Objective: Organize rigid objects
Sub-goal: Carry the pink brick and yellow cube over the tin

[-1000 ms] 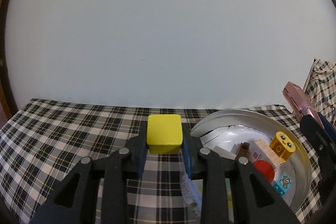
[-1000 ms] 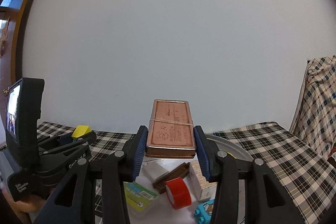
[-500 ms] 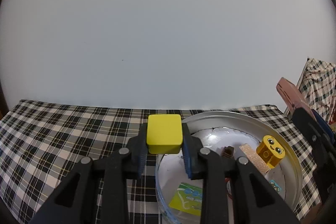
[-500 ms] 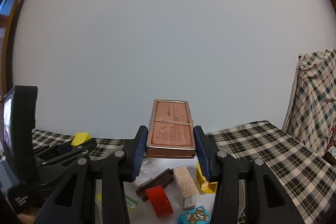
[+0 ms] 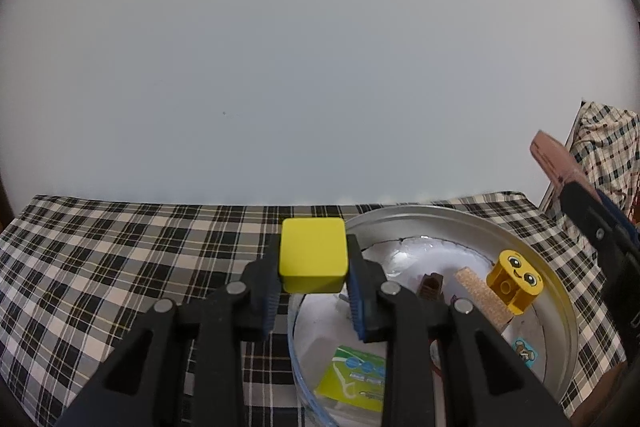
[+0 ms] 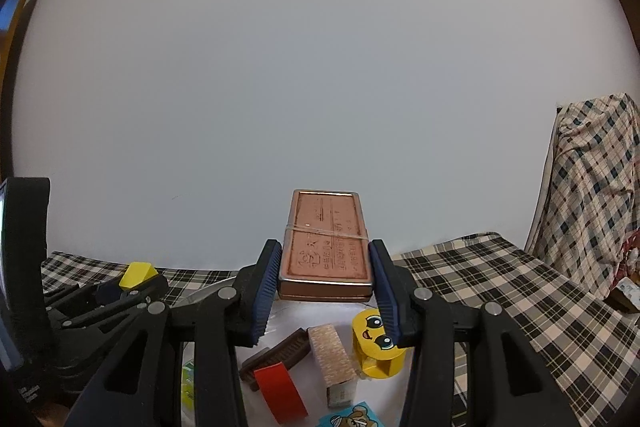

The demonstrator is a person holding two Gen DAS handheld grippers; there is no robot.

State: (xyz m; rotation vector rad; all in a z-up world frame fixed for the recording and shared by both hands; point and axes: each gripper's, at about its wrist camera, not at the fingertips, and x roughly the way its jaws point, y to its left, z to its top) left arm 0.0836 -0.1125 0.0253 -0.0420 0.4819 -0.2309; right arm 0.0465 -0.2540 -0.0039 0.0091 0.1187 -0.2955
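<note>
My left gripper (image 5: 313, 281) is shut on a yellow block (image 5: 312, 257) and holds it above the left rim of a round metal tray (image 5: 558, 291). My right gripper (image 6: 325, 285) is shut on a flat copper tin (image 6: 325, 249) with a rubber band round it, held above the same tray. The tray holds a yellow smiley brick (image 5: 514, 285), a tan block (image 5: 482, 297), a brown piece (image 5: 431, 283), a green packet (image 5: 352, 377) and a red piece (image 6: 280, 393). The left gripper with its block (image 6: 138, 274) shows at the left of the right wrist view.
The table wears a black-and-white checked cloth (image 5: 120, 259). A plain white wall stands behind it. A chair draped in checked fabric (image 6: 592, 195) stands at the right. A blue bear tile (image 6: 352, 417) lies in the tray.
Both grippers have moved over the tray, each keeping its object. More of the tray's inside shows under the left gripper, and the smiley brick has come into the right wrist view.
</note>
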